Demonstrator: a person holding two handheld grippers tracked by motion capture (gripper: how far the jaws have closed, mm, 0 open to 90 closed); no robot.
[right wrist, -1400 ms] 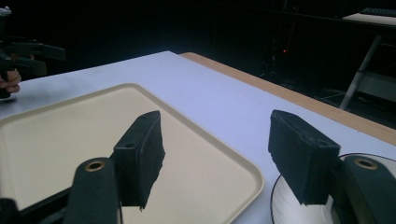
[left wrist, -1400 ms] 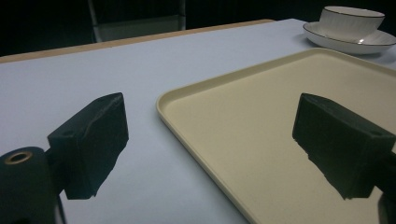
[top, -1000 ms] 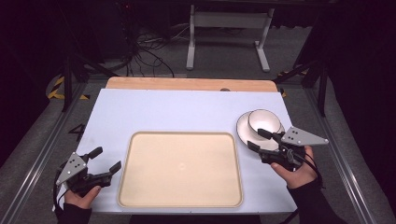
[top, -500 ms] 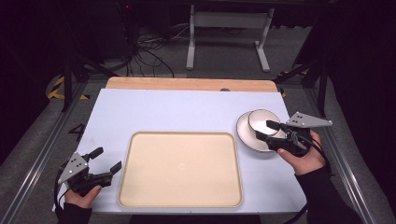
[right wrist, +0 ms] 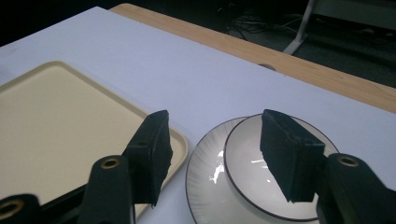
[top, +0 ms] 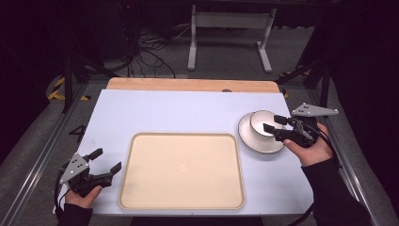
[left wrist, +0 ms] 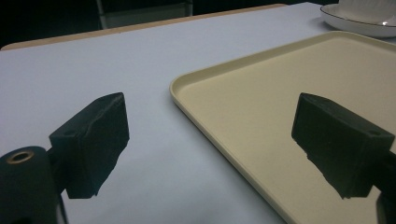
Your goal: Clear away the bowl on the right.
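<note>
A white bowl (top: 262,123) sits in a white dark-rimmed plate (top: 254,140) right of a beige tray (top: 181,169). My right gripper (top: 274,123) hovers over the bowl's right side, pointing left, held by a hand. In the right gripper view the gripper (right wrist: 219,149) is open above the plate (right wrist: 205,182) and bowl (right wrist: 261,172). Its jaws have just been closing a little, with nothing pressed between the pads. My left gripper (top: 106,160) rests open at the tray's near left corner. In the left gripper view, the tray rim (left wrist: 187,100) lies between that gripper's (left wrist: 210,144) wide jaws.
The white table sheet (top: 179,113) ends at a wooden strip (top: 188,84) along the far edge. Metal rails run down both sides. A stand's legs (top: 228,42) and cables lie on the dark floor beyond. The plate (left wrist: 355,23) also shows far off in the left gripper view.
The right hand has carried its gripper away from the near edge of the plate, up and over the bowl. The left gripper has not moved.
</note>
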